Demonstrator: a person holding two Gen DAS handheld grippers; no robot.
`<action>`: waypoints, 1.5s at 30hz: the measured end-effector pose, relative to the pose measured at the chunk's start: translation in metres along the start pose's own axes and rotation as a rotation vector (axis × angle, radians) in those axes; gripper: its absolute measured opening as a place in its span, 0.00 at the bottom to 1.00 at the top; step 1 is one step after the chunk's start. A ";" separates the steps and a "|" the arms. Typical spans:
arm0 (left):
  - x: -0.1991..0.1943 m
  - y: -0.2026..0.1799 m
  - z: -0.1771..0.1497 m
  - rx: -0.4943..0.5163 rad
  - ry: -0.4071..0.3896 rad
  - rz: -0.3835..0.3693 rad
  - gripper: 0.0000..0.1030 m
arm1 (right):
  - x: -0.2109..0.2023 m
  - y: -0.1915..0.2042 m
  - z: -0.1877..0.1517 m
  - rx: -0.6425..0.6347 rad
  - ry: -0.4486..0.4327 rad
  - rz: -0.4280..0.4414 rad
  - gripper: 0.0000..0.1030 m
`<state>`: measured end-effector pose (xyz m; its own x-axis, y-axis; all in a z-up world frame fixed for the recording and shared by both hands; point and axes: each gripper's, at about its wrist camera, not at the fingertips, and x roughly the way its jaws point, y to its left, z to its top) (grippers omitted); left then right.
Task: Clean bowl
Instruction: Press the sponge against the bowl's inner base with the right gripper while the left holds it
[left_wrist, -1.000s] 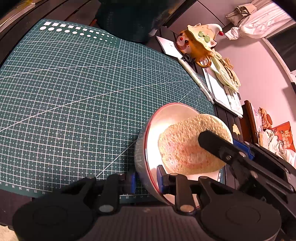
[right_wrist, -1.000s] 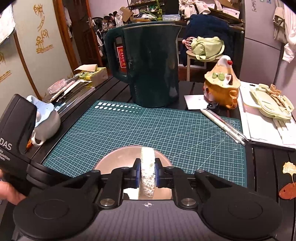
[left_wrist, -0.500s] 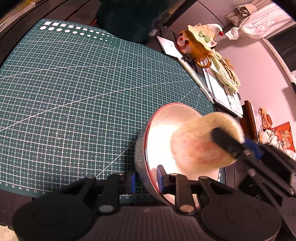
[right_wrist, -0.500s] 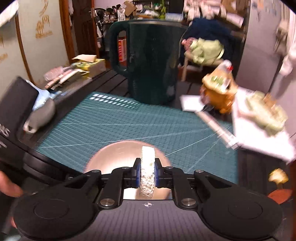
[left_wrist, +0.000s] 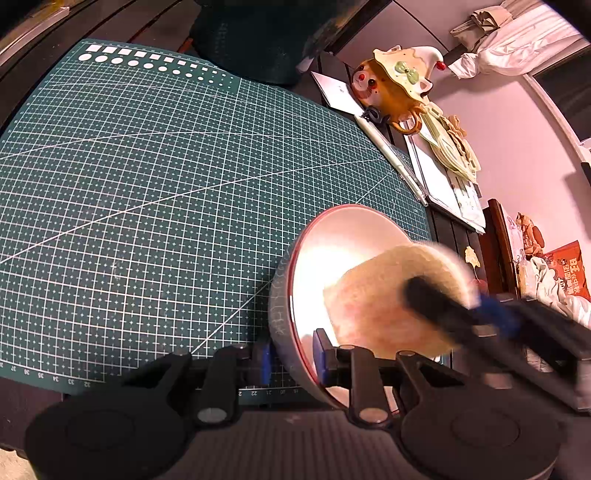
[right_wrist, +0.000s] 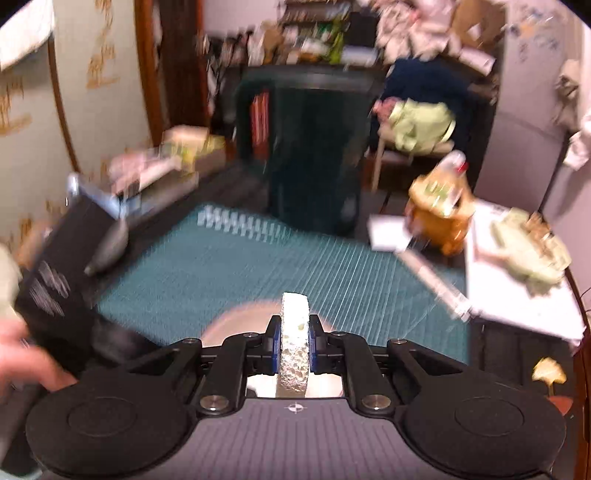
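Bowl (left_wrist: 332, 236), round, pale inside with a thin red rim and a grey outer wall, stands tipped on its edge at the near right corner of the green gridded cutting mat (left_wrist: 166, 184); its mouth faces right in the left wrist view. The left gripper (left_wrist: 291, 356) is clamped on the bowl's near rim, one blue pad outside the wall, one inside. Inside the bowl sits a round, flat, cream-coloured sponge (left_wrist: 388, 302), its broad face lying against the bowl's interior, motion-blurred. The right gripper (right_wrist: 294, 345) pinches this sponge (right_wrist: 294, 343) edge-on between its narrowly set blue pads, the disc's flat faces against the pads and its long axis running away from the camera; the bowl's rim (right_wrist: 236, 317) shows just beyond. A hand (right_wrist: 26, 354) grips the black body of the left gripper at the left edge of the right wrist view.

Beyond the mat stands a tall dark green jug (right_wrist: 306, 147). To its right sit an orange ceramic animal-shaped pot with a cream lid (left_wrist: 395, 85), a pale pen-like tool (left_wrist: 395, 158) and white papers (left_wrist: 439, 181).
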<state>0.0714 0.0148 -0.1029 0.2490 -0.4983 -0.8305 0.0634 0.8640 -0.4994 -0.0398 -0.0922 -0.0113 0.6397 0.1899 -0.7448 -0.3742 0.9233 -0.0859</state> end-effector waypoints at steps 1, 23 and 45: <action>0.000 0.000 0.000 0.000 0.000 0.000 0.21 | 0.002 0.002 -0.001 -0.022 -0.005 -0.024 0.12; -0.001 -0.001 -0.001 -0.002 -0.001 0.001 0.21 | 0.000 -0.006 0.001 0.026 -0.012 -0.034 0.12; -0.004 0.003 -0.001 -0.002 0.000 -0.001 0.21 | -0.022 -0.013 0.005 0.007 -0.090 -0.096 0.12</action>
<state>0.0699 0.0188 -0.1014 0.2485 -0.4994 -0.8300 0.0617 0.8633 -0.5009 -0.0452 -0.1070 0.0098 0.7299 0.1297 -0.6711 -0.3040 0.9410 -0.1488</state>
